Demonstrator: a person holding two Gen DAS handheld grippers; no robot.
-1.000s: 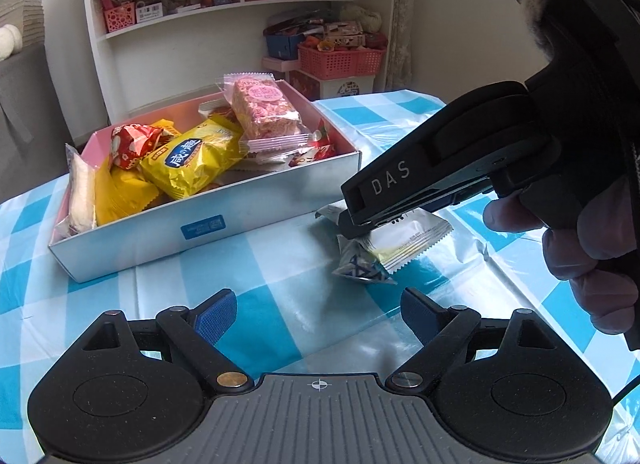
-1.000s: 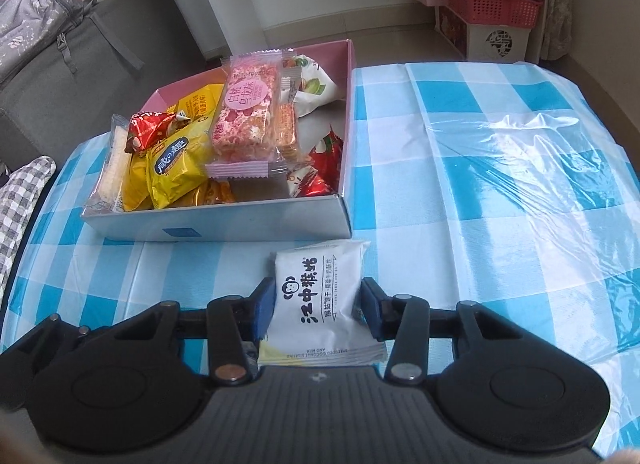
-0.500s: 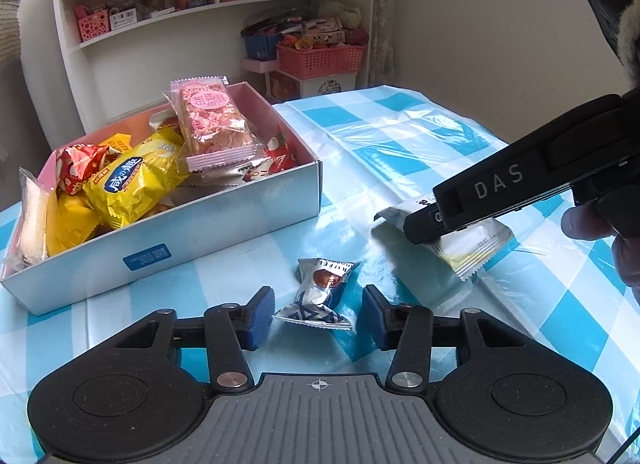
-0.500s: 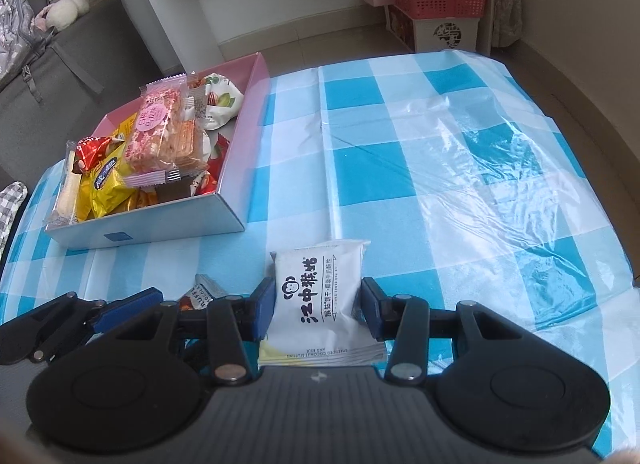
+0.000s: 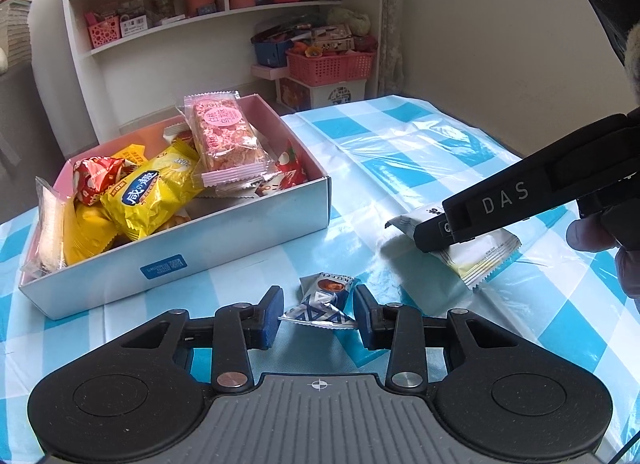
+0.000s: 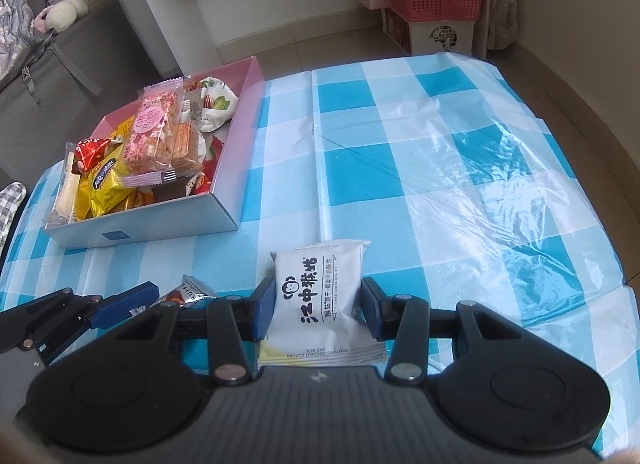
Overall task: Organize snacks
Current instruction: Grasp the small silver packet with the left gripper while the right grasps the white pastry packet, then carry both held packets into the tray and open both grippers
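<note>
A white box with a pink inside [image 5: 236,248] [image 6: 160,219] holds several snack packs. My left gripper [image 5: 318,314] has its jaws on either side of a small silver-blue snack packet [image 5: 326,298] lying on the checked cloth; the pads are not quite touching it. The packet also shows in the right wrist view [image 6: 188,294], beside the left gripper's blue finger [image 6: 120,304]. My right gripper [image 6: 318,306] is shut on a white cake packet [image 6: 318,292] and holds it to the right of the box. In the left wrist view that packet [image 5: 472,256] sits under the right finger [image 5: 500,207].
A blue-and-white checked plastic cloth [image 6: 440,167] covers the table. A white shelf unit [image 5: 224,23] and pink baskets [image 5: 332,63] stand beyond the table. A grey sofa [image 6: 36,75] is to the left.
The left gripper has narrowed and come over the small silver-blue packet. The right gripper has carried the white packet away from the box toward the right.
</note>
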